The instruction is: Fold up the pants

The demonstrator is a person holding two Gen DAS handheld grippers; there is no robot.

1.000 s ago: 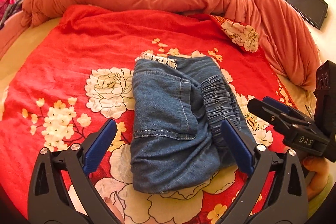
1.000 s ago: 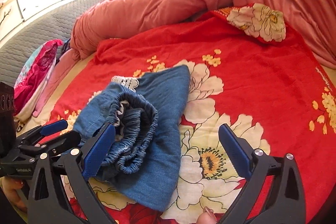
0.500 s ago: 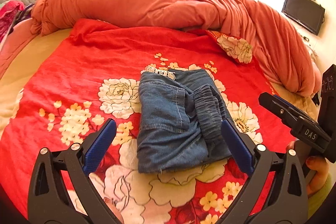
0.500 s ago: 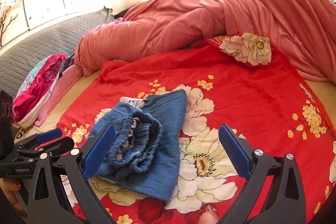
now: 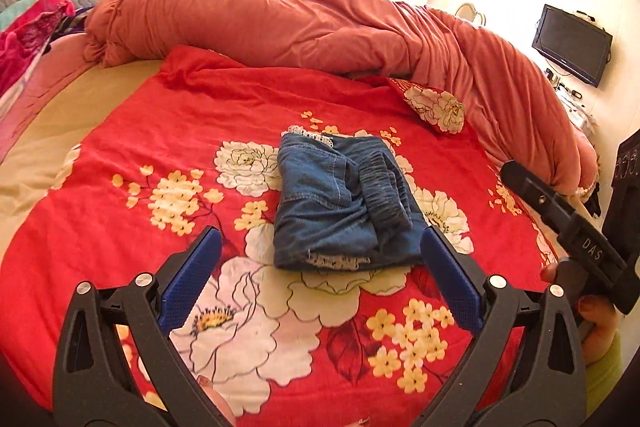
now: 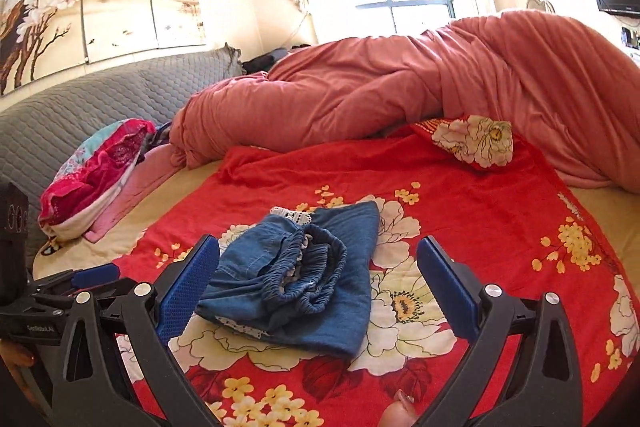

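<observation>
The blue pants (image 5: 340, 203) lie folded into a small bundle in the middle of the bed, on a red blanket (image 5: 160, 131) with big white and yellow flowers. A bit of white lace peeks out at the near edge and at the far edge of the bundle. The stretchy waist part sits bunched up on top, toward the right side.

The left gripper (image 5: 320, 279) is wide apart and holds nothing. Its two blue pads (image 5: 192, 279) hang above the blanket, just near the close edge of the pants, not touching them. The right gripper (image 6: 318, 283) is wide apart too and holds nothing. It hangs over the near side of the pants, and its left pad (image 6: 188, 283) covers part of the bundle in that view.

In the left wrist view, the right gripper shows at the far right, held by a hand (image 5: 596, 319) with a green sleeve. In the right wrist view, the left gripper shows low at the left.

A big pink quilt (image 5: 280, 23) is piled up at the far side of the bed. A small flowery pillow (image 6: 476, 141) rests against it on the right. A bright pink cloth pile (image 6: 96, 167) lies at the far left, next to a grey padded headboard (image 6: 120, 99). A dark TV (image 5: 572, 45) hangs on the wall at the right
</observation>
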